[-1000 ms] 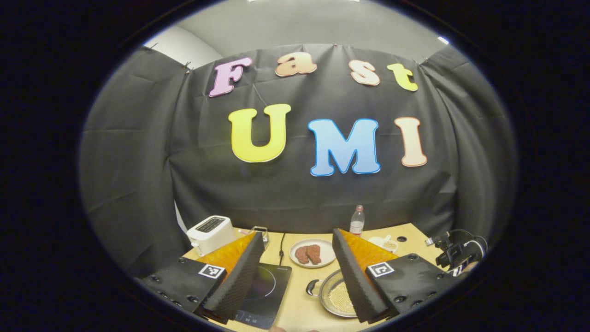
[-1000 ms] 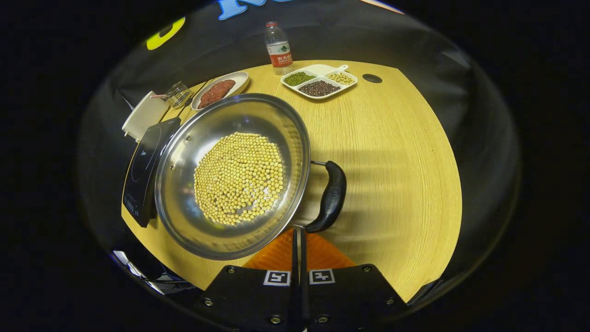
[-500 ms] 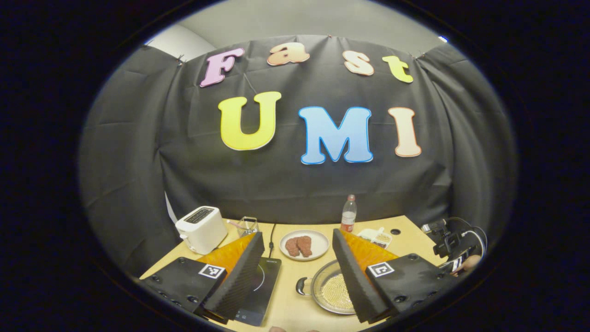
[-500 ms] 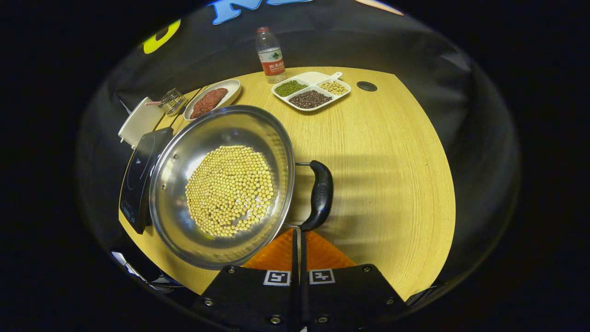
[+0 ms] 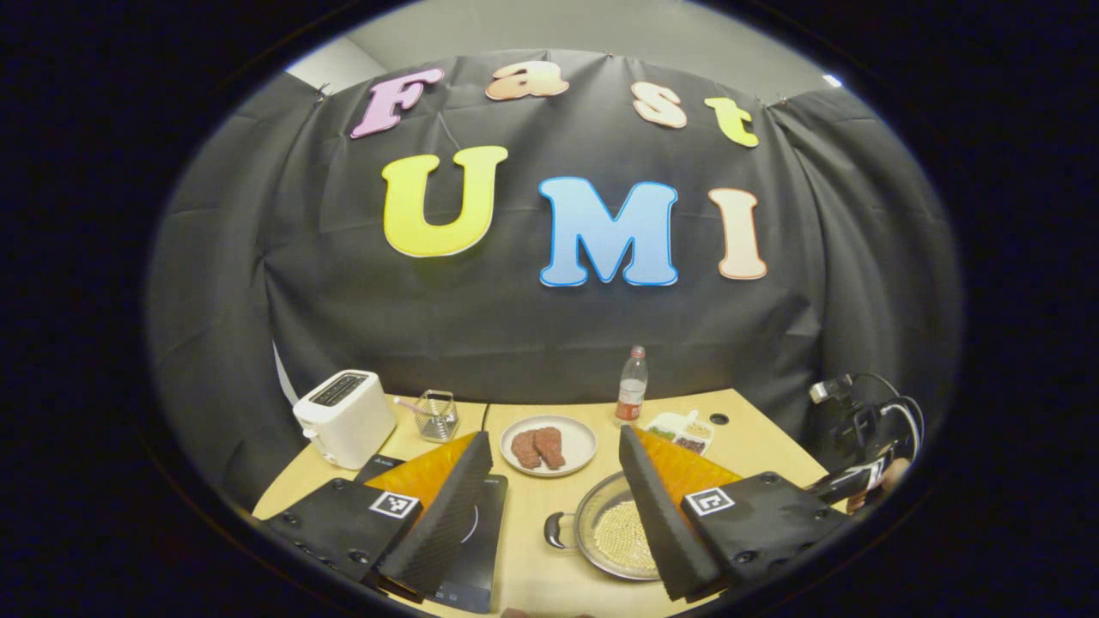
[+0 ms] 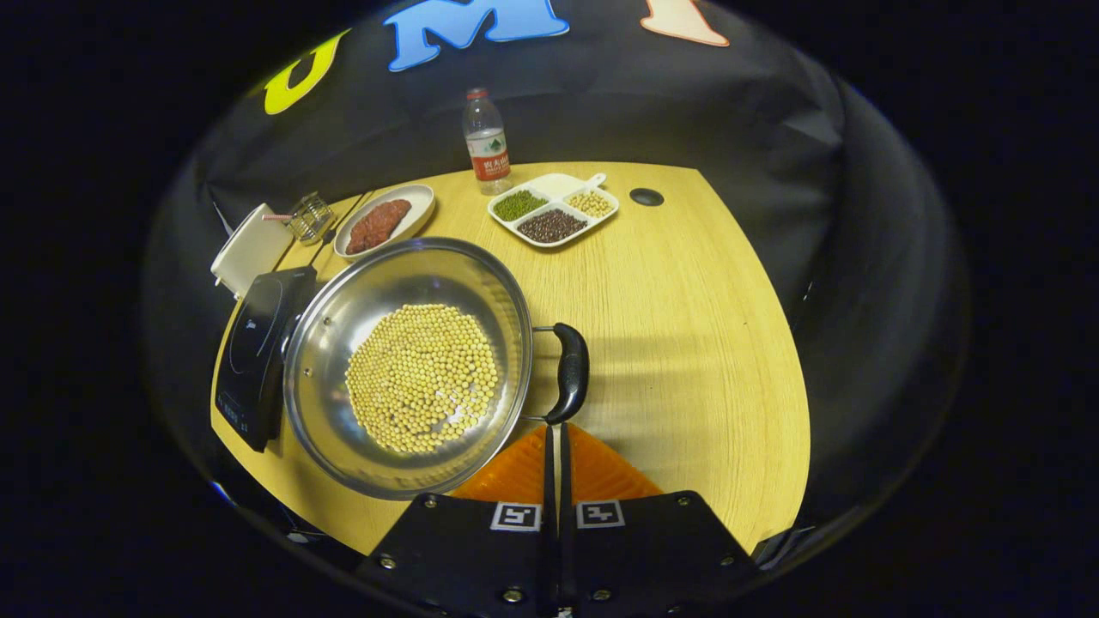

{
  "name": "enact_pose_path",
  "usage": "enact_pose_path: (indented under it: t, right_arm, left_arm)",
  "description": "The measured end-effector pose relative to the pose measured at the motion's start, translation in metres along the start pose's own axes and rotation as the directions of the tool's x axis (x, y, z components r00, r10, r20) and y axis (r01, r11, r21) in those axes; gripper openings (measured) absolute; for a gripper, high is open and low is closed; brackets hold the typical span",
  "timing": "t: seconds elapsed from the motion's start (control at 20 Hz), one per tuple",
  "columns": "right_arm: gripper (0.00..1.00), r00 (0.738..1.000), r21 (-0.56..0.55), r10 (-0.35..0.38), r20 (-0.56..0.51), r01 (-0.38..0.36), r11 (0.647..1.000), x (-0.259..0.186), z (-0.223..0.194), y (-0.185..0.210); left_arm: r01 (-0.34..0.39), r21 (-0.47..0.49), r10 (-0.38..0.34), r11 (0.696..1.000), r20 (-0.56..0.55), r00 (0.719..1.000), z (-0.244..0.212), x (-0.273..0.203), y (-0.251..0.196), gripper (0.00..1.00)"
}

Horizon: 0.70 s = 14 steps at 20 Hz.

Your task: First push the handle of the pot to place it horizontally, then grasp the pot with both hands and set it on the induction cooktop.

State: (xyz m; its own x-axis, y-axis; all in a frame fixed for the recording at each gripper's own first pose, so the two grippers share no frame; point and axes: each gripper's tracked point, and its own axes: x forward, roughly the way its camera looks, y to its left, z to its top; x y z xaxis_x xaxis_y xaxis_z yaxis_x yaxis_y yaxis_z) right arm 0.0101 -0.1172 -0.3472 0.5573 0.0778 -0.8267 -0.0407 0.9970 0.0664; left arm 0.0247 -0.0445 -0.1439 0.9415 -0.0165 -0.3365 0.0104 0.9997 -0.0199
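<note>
While my right fingers (image 6: 554, 442) stay pressed together with nothing between them, their tips sit just below the near end of the pot's right handle (image 6: 570, 372), the black loop on the rim. Whether they touch it I cannot tell.

The pot (image 6: 408, 365) stands on the counter (image 6: 687, 343), up and to the left of those tips, with the induction cooktop (image 6: 253, 356) touching or just beside its left rim. The handle's long axis runs away from me, roughly along my fingers. By my judgement, the right hand is nearer.

My left fingers (image 5: 554, 506) are spread wide and empty, held above the counter; between them I see the pot's left handle (image 5: 555, 530).

Count:
- pot: one, holding a layer of yellow beans (image 6: 422, 378)
- handles: two
- cooktop: one
</note>
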Motion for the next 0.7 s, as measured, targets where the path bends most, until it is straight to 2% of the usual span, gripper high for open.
enact_pose_path:
  t: [0.05,0.1,0.15,0.3,0.5,0.7]
  right_arm:
    - [0.01,1.0,0.018,0.01,0.027,-0.011,1.0,-0.002,0.002,0.003]
    - [0.18,0.999,0.039,0.024,0.048,-0.026,0.999,-0.01,0.006,0.008]
    - [0.3,0.998,0.052,0.028,0.06,-0.031,0.998,-0.017,0.007,0.011]
    - [0.85,0.995,0.057,0.019,0.101,-0.025,0.998,-0.018,0.013,0.013]
    - [0.85,0.992,0.079,0.006,0.127,-0.016,0.997,-0.017,0.02,0.015]
    - [0.86,0.993,0.102,-0.007,0.119,-0.005,0.995,-0.002,0.022,0.012]
  left_arm:
    - [0.014,0.002,-0.014,1.0,-0.009,1.0,-0.004,0.003,0.001,0.98]
    - [0.028,0.003,-0.028,1.0,-0.02,0.999,-0.008,0.006,0.001,0.97]
    - [0.044,0.002,-0.044,0.999,-0.034,0.998,-0.014,0.009,-0.001,0.97]
    - [0.066,-0.005,-0.067,0.998,-0.065,0.996,-0.028,0.022,-0.002,0.97]
    - [0.086,-0.005,-0.086,0.996,-0.148,0.985,-0.06,0.039,-0.001,0.97]
    - [0.126,-0.004,-0.123,0.992,-0.256,0.959,-0.101,0.056,-0.005,0.99]
